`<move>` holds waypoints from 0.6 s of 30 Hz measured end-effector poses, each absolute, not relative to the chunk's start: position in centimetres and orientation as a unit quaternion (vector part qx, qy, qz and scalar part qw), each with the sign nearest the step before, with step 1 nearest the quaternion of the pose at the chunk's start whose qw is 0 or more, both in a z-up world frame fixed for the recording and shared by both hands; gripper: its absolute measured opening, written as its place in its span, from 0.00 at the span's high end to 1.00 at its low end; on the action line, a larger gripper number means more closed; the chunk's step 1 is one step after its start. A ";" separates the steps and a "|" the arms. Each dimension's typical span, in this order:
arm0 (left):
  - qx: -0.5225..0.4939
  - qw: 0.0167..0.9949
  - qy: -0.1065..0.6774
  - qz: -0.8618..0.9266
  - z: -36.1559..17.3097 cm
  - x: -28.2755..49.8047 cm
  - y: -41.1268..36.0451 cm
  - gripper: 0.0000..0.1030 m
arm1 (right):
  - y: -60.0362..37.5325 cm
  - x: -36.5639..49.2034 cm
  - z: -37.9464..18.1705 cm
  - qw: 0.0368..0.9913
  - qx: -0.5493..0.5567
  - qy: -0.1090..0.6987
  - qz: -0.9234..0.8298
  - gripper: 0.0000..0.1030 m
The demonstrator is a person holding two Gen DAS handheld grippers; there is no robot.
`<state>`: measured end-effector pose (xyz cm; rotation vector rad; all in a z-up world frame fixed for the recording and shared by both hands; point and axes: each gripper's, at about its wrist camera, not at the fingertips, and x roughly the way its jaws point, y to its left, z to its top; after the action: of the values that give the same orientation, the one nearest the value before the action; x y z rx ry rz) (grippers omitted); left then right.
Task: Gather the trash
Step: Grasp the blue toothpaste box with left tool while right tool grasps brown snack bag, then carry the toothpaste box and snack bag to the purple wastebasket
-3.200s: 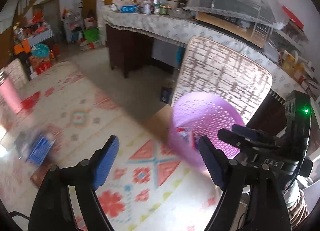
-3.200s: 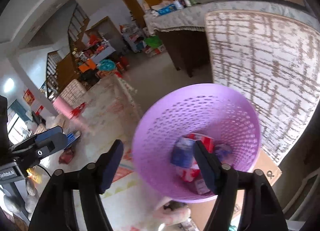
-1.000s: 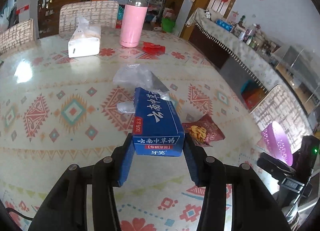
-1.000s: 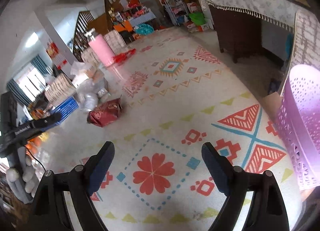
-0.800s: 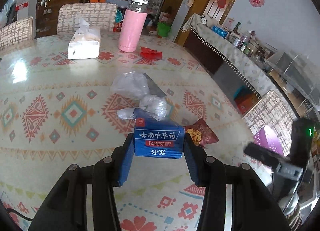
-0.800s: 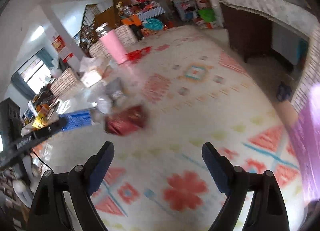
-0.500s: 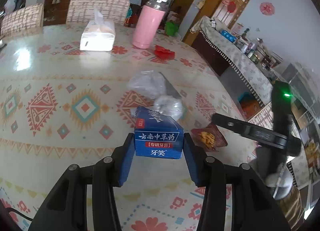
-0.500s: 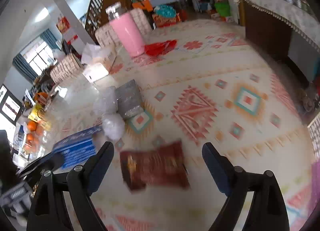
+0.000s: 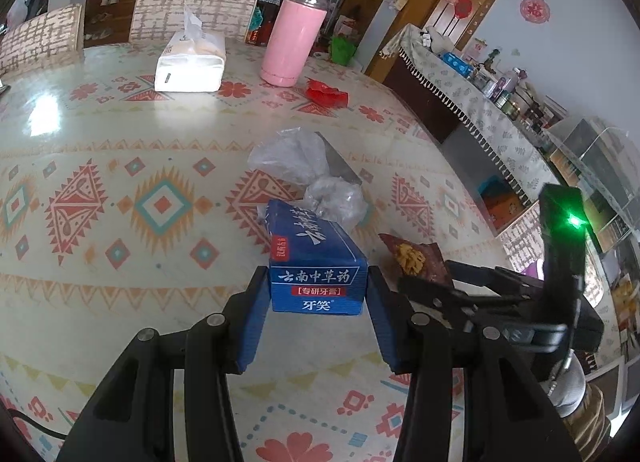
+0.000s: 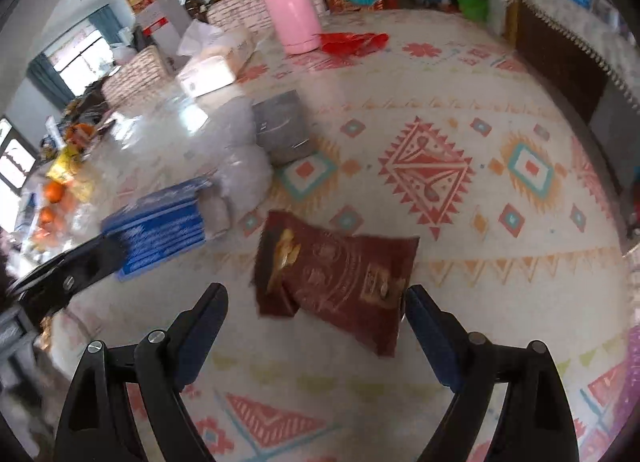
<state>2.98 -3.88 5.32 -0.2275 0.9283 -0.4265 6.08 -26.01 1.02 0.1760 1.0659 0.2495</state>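
Left gripper clamps blue toothpaste box above patterned worktop. Right gripper spread wide, straddling maroon snack bag lying flat. Crumpled plastic bags just beyond; bare worktop rightward to its edge.

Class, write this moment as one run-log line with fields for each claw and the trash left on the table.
left claw: shut on blue box | right claw: open over red snack bag | left on table: plastic wrap
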 end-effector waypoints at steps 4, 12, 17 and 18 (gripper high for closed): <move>-0.115 0.862 0.448 -0.208 5.1 3.2 -3.7 0.55 | -25.5 6.1 1.0 0.862 0.065 0.495 0.092 0.23; -0.115 0.862 0.445 -0.214 5.2 3.0 -3.9 0.55 | -25.9 3.2 2.7 0.875 0.063 0.472 0.089 0.47; -0.112 0.862 0.444 -0.218 5.1 2.8 -4.2 0.55 | -28.7 -0.6 3.6 0.876 0.104 0.463 0.089 0.48; -0.110 0.861 0.445 -0.219 5.0 2.7 -4.3 0.55 | -29.3 -1.5 3.8 0.877 0.109 0.460 0.086 0.48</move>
<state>2.75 -4.27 5.02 -0.2312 0.9333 -0.4585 -1.52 -29.28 3.80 0.2276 0.9593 0.1802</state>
